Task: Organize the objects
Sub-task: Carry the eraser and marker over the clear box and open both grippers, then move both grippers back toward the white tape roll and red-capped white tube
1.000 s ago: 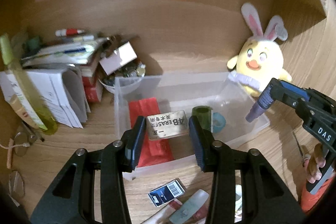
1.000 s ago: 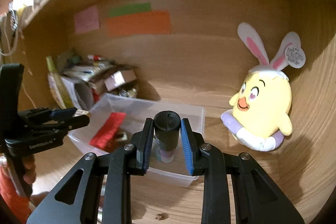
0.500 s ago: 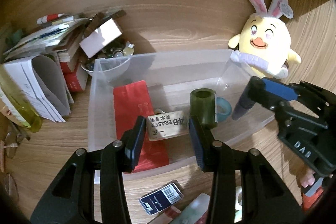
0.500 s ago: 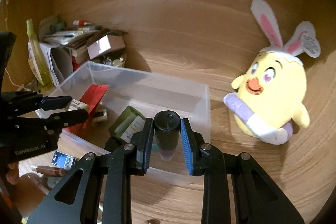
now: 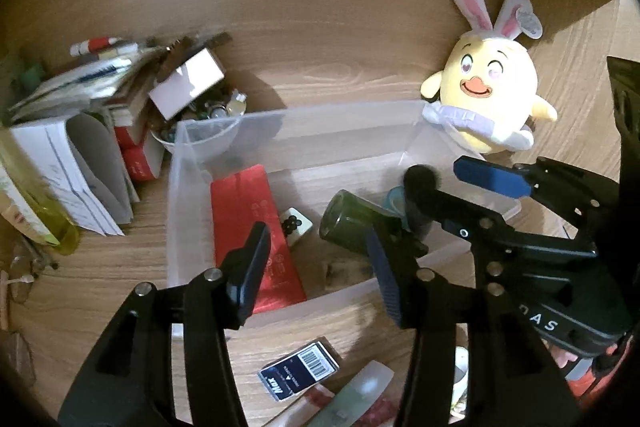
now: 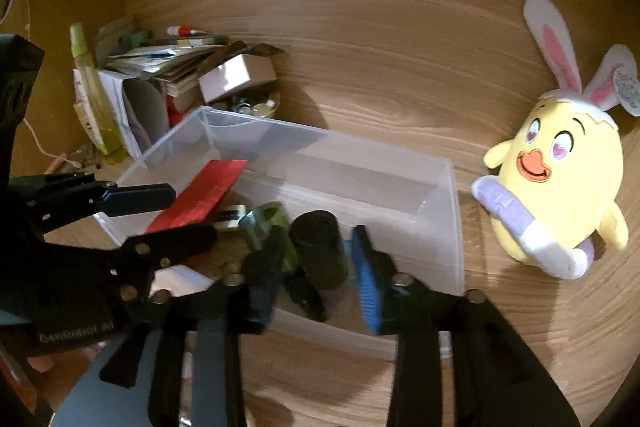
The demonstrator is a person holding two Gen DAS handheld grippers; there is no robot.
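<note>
Now, left tongs (image 5: 320,269): just opened, empty, over clear bin (image 5: 304,125).
Right tongs (image 6: 318,263): just opening, dark-capped bottle (image 6: 320,251) between, released.

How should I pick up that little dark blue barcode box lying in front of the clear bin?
Grip the dark blue box across its long edges, coming straight down: it lies flat on the desk, so only its thin sides are exposed.

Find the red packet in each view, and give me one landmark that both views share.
Left wrist view: the red packet lies in the clear bin, left of centre, its lower end behind the left gripper's finger.
Right wrist view: the red packet lies at the bin's left end, left of centre.
Shared landmark: the yellow chick toy beside the bin's right end.
</note>
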